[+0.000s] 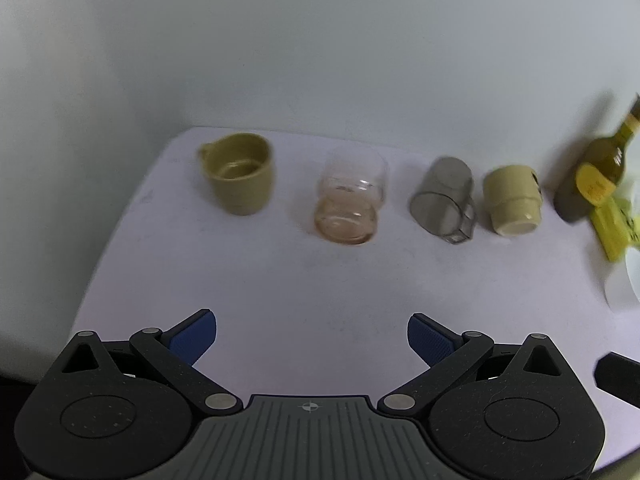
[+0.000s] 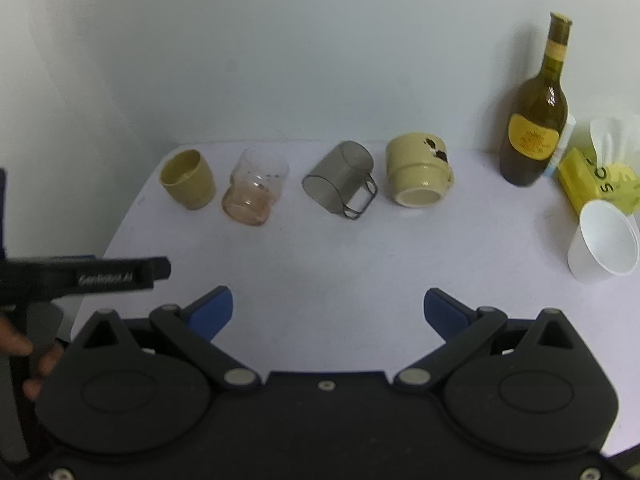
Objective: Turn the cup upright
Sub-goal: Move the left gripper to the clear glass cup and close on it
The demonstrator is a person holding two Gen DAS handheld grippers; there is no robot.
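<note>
Several cups stand in a row at the back of the white table (image 2: 340, 264). An olive cup (image 1: 240, 174) (image 2: 187, 179) stands upright at the left. A clear pinkish glass (image 1: 350, 200) (image 2: 256, 192) stands upright beside it. A grey transparent cup (image 1: 444, 200) (image 2: 340, 184) lies on its side. A cream mug (image 1: 513, 200) (image 2: 418, 174) lies tipped with its mouth toward me. My left gripper (image 1: 312, 340) is open and empty, well short of the cups. My right gripper (image 2: 328, 312) is open and empty, also well short. The left gripper's body (image 2: 84, 276) shows at the right wrist view's left edge.
A dark wine bottle (image 2: 536, 120) (image 1: 600, 168) stands at the back right. A yellow tissue box (image 2: 596, 180) (image 1: 612, 224) and a white paper cup (image 2: 604, 240) stand at the right edge. A white wall rises behind the table.
</note>
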